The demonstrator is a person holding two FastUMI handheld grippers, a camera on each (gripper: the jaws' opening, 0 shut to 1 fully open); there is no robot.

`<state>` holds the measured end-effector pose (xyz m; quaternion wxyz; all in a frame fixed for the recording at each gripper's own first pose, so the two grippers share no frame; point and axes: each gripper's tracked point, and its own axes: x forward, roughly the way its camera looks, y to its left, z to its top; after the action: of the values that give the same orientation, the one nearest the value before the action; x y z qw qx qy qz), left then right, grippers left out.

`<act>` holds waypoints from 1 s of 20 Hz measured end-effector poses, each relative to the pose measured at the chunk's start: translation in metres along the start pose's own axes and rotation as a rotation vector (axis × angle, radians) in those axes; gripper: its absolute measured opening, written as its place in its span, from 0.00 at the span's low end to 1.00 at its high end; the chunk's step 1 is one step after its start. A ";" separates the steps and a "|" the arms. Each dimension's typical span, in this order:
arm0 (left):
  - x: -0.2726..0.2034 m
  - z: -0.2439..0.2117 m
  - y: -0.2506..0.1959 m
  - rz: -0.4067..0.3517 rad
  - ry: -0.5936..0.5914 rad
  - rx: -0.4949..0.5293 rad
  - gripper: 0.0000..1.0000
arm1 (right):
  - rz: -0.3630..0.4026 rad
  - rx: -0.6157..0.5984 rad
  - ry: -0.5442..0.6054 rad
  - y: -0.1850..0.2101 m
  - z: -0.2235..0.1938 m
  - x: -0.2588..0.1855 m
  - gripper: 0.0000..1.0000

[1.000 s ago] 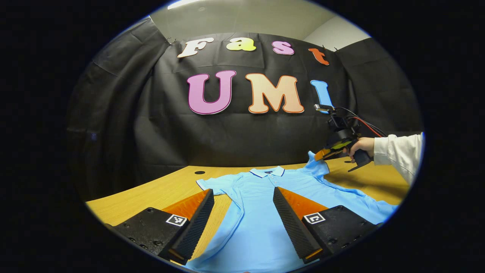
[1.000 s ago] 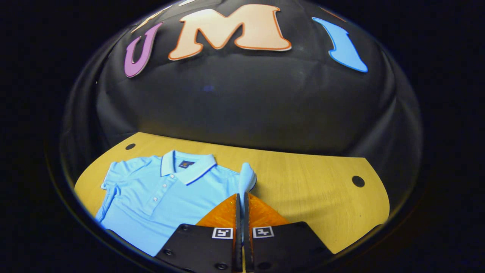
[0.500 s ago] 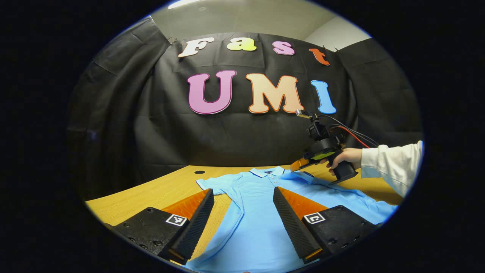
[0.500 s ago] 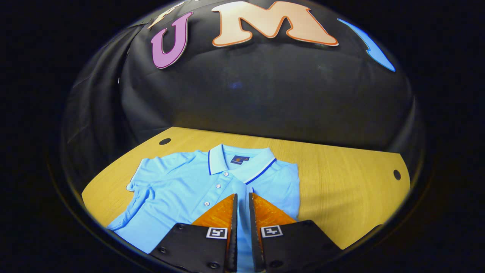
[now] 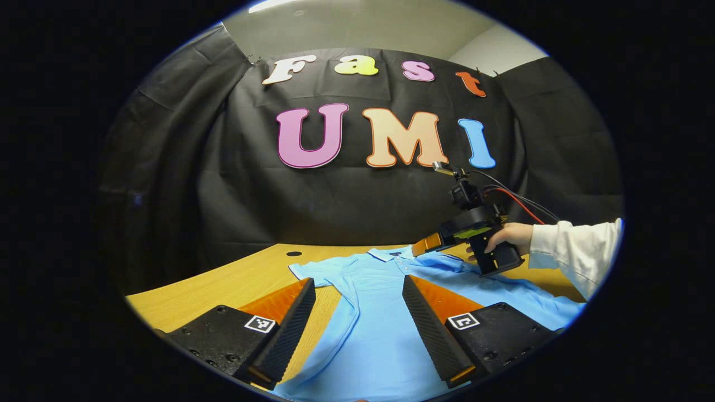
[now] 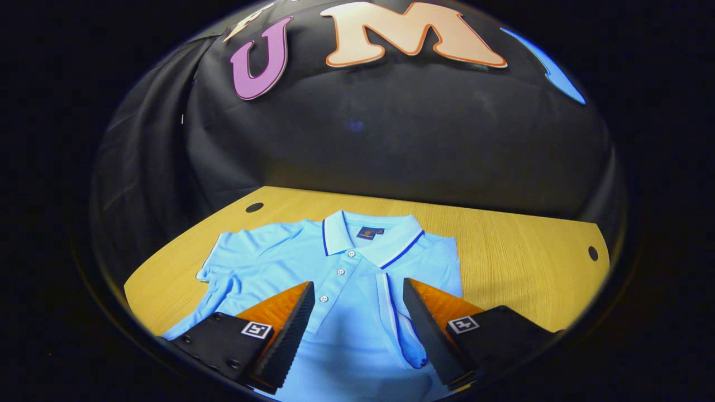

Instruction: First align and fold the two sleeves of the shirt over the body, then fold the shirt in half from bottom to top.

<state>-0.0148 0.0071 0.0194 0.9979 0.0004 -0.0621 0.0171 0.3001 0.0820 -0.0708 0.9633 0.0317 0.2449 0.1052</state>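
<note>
A light blue polo shirt [image 6: 346, 273] lies face up on the wooden table [image 6: 503, 251], collar toward the booth wall. Its right sleeve [image 6: 405, 329] is folded over the chest, between my right gripper's fingers. The left sleeve [image 6: 223, 268] lies spread out flat. My right gripper [image 6: 357, 329] hangs open over the chest. From the left gripper view, that right gripper [image 5: 422, 245] is held by a hand [image 5: 505, 237] just above the collar. My left gripper [image 5: 357, 329] stands open low over the shirt [image 5: 380, 312], holding nothing.
A white sleeve [image 5: 575, 257] reaches in from the right. Round cable holes [image 6: 254, 207] [image 6: 592, 253] sit near the table's far corners. Bare wood shows right of the shirt and behind the collar.
My right gripper carried the right sleeve over the chest, opened and let it go. The sleeve now lies on the body. The left gripper has not moved.
</note>
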 end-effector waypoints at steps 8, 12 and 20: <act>0.013 -0.015 0.003 0.005 0.094 -0.029 0.95 | 0.025 -0.029 -0.137 -0.006 0.029 -0.117 0.98; 0.024 -0.013 0.009 -0.016 0.157 -0.152 0.95 | 0.013 -0.025 -0.228 -0.020 0.022 -0.192 0.98; 0.083 0.013 0.055 0.017 0.224 -0.145 0.94 | -0.036 -0.032 -0.301 -0.033 -0.029 -0.272 0.98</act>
<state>0.0638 0.0648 0.0422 0.9959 -0.0740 0.0487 0.0209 0.0590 -0.0096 0.0269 0.9912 0.0276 0.0966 0.0859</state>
